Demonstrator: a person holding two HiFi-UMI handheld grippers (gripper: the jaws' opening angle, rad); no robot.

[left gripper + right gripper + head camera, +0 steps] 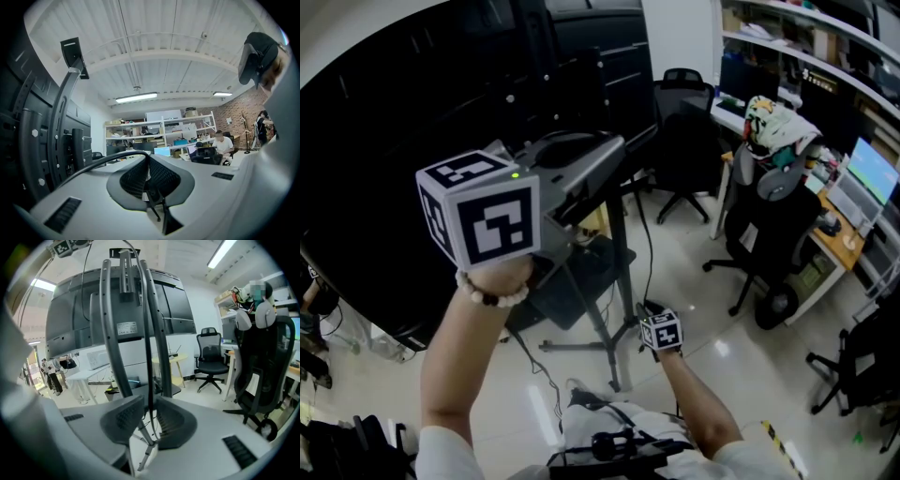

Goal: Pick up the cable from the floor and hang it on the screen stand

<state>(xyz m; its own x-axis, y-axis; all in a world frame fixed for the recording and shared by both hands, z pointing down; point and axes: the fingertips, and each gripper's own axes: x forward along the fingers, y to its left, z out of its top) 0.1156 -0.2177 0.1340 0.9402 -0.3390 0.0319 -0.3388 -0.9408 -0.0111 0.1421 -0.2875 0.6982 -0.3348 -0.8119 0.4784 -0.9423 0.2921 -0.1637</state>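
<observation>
Clamping the cable (93, 166), the left gripper (149, 180) was up high by the top of the screen (394, 141). Its jaws were pinched together, w/ the black line leaving them and curving off left toward the screen stand (58, 122). Lower down, the right gripper (149, 423) sat near the stand's foot. Its jaws were part-way apart and the same cable ran upright thru the gap; I saw neither pad pressing on it. That stretch was strung between the 2 grippers alongside the stand, not yet hung, by my reckoning.

Risks, as I judged them: only 1 grip was firm. If the lower jaws didn't catch, the slack could swing and snag a stand leg. A hard pull up top might drag the line out of the pinch or miss the bracket.

The head view gave the height gap between the 2 grippers and the office chair (769, 225) nearby, but no jaws. The right gripper view alone showed the cable loose in the gap. The left gripper view alone showed the pinch.
</observation>
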